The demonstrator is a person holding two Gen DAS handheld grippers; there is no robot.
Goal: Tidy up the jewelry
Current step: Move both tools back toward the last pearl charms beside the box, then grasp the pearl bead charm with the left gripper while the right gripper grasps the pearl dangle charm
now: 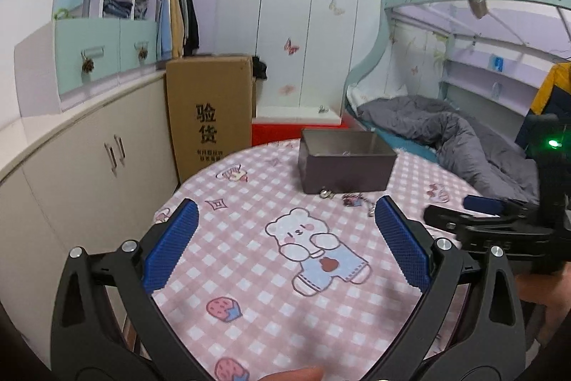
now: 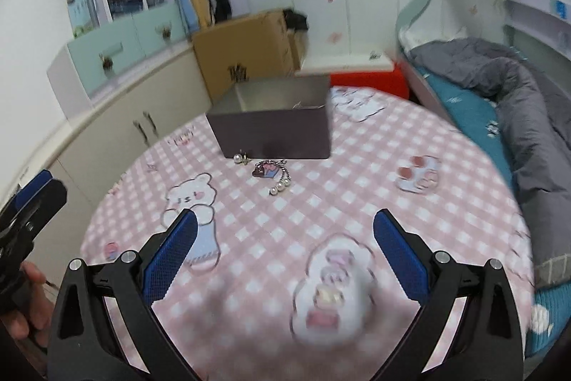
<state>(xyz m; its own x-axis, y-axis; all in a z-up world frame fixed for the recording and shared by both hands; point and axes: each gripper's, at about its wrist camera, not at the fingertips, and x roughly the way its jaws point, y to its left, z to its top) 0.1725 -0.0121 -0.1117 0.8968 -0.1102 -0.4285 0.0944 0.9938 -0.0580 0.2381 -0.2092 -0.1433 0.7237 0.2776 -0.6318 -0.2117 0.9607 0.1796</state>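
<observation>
Two grippers hang over a round table (image 1: 249,274) draped in a pink checked cloth with cartoon bears, and neither holds anything. The left gripper (image 1: 285,220) has its blue-padded fingers (image 1: 171,245) spread wide above the bear print; the right gripper (image 2: 285,227) is spread just as wide, its fingers (image 2: 399,256) over the near part of the cloth.

Toward the far side of the table sits a dark box (image 2: 274,127), lid off, pale inside — something small and thin shows against its inner wall (too blurred to tell what). The jewelry lies on the cloth just in front of the box: a pearl earring (image 2: 239,159) almost touching the box's front wall, and beside it a charm (image 2: 266,169) in pink and blue with short chains ending in pearls (image 2: 282,185), fanned out toward the grippers. From the left wrist view the same pieces sit between the box (image 1: 342,166) and the tip of that gripper's right finger, the earring (image 1: 325,193) and charm (image 1: 351,200) close together.

Each gripper appears at the edge of the other's view, with a hand (image 2: 25,306) behind the left one.

Behind the table stand a cardboard carton (image 1: 208,116), pale cupboards (image 1: 89,159) and a bunk bed with a grey duvet (image 1: 446,131).
</observation>
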